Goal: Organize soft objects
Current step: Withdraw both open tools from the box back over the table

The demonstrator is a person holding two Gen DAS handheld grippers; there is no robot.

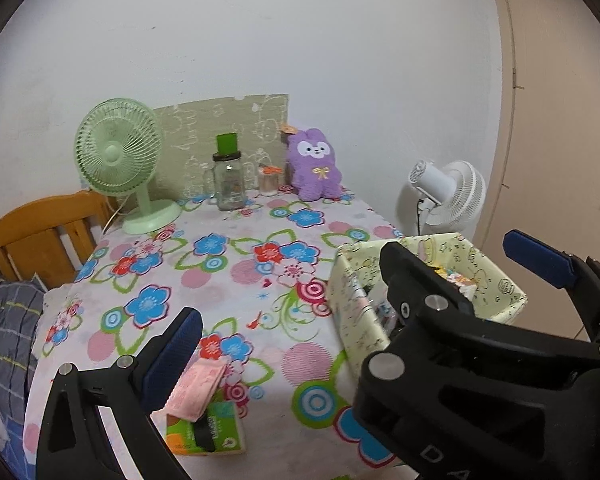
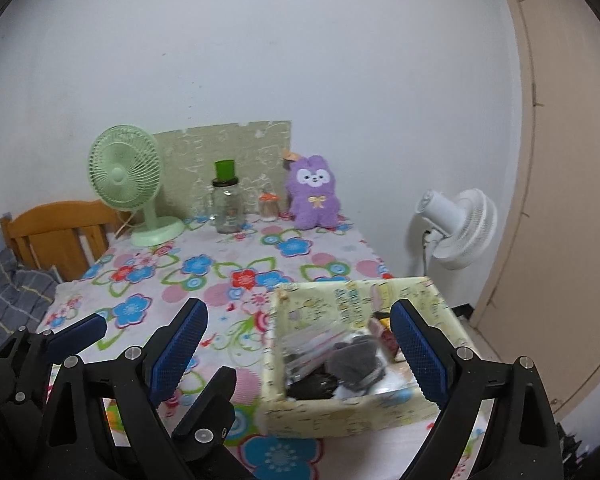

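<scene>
Box point(image 2: 340, 412) of soft items sits near right on the floral table point(image 1: 228, 264), right gripper point(image 2: 300, 356) hovering over it, fingers wide apart, empty. Left gripper point(image 1: 292, 292), also spread and empty, hangs above the pink cloth point(image 1: 198, 390) lying on a green packet point(image 1: 216, 432) at near left. Risk, as I judge it: a low pinch grabs packet with cloth, or the crowded grippers collide.
</scene>
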